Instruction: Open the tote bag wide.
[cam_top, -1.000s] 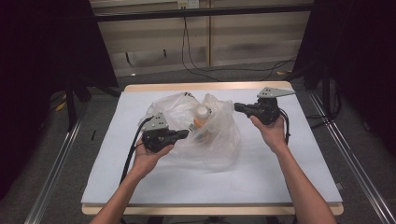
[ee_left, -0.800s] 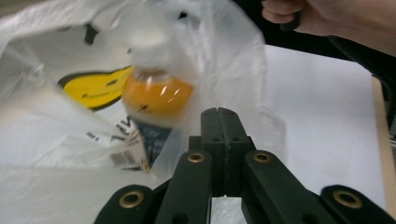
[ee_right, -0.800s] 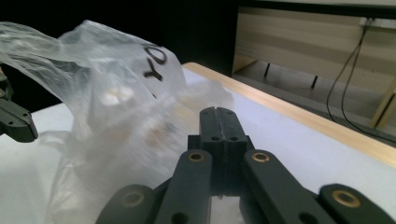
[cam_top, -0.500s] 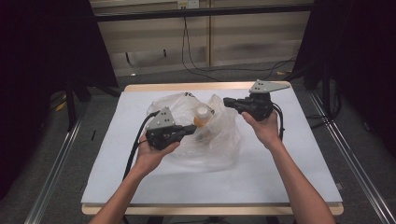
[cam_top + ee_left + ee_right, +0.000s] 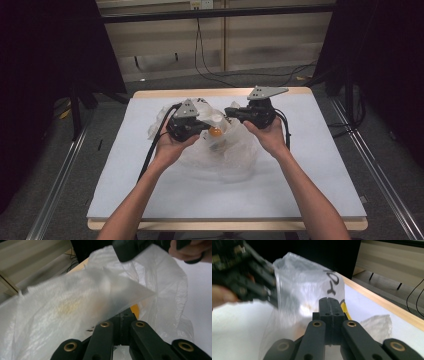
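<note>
A clear plastic bag (image 5: 222, 152) lies bunched on the white table (image 5: 310, 175), its top lifted between both grippers. Something orange (image 5: 215, 132) shows through the film. My left gripper (image 5: 207, 128) is shut, with the bag's film (image 5: 75, 302) draped over its tips, which seem to pinch it. My right gripper (image 5: 229, 111) faces it from the right, jaws shut at the bag's upper edge (image 5: 304, 285), which bears black marker writing (image 5: 333, 283). In the left gripper view the right gripper (image 5: 132, 248) sits at the top. The left gripper (image 5: 244, 277) appears blurred in the right gripper view.
A crumpled fold of clear plastic (image 5: 377, 325) lies on the table near its wooden far edge (image 5: 387, 305). Black cables (image 5: 150, 155) trail from the grippers. Dark frame posts and floor rails (image 5: 60, 180) flank the table.
Both grippers have moved inward toward each other and slightly up. The bag, spread wide between them earlier, is now bunched and raised between their tips.
</note>
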A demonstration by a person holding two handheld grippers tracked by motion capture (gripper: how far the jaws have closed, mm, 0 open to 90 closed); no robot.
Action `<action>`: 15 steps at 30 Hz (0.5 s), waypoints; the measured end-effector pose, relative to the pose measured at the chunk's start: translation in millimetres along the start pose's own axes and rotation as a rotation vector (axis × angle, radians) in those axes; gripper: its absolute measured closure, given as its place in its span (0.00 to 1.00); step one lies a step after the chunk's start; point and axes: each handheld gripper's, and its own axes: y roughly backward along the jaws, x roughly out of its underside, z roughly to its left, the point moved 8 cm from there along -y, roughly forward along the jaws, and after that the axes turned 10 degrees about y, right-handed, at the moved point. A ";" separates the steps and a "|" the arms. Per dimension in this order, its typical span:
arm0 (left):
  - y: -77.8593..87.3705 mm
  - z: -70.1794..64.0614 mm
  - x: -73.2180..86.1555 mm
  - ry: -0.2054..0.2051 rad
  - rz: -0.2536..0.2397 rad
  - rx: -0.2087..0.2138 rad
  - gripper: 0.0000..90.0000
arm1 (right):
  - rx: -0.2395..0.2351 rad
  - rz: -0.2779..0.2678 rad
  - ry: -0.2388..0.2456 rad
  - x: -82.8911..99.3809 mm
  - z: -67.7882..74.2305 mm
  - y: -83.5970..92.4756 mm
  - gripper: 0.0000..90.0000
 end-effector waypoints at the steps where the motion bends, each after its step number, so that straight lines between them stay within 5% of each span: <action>1: 2.9 0.5 -4.0 -0.001 -0.012 0.007 1.00 | -0.002 -0.002 -0.008 4.2 0.4 2.6 1.00; 4: 9.3 1.3 -15.1 0.001 -0.053 0.032 1.00 | -0.004 0.008 -0.014 9.8 0.4 3.6 1.00; 5: 8.5 5.9 -20.0 -0.019 -0.039 0.013 1.00 | -0.006 0.028 -0.007 15.5 0.8 3.4 1.00; 9: 0.1 18.2 -24.5 0.009 -0.021 -0.003 1.00 | -0.001 0.054 -0.011 26.3 0.7 4.0 1.00; 15: -23.7 52.5 -8.3 0.067 0.066 -0.060 1.00 | 0.003 0.096 -0.017 46.5 -1.8 5.1 1.00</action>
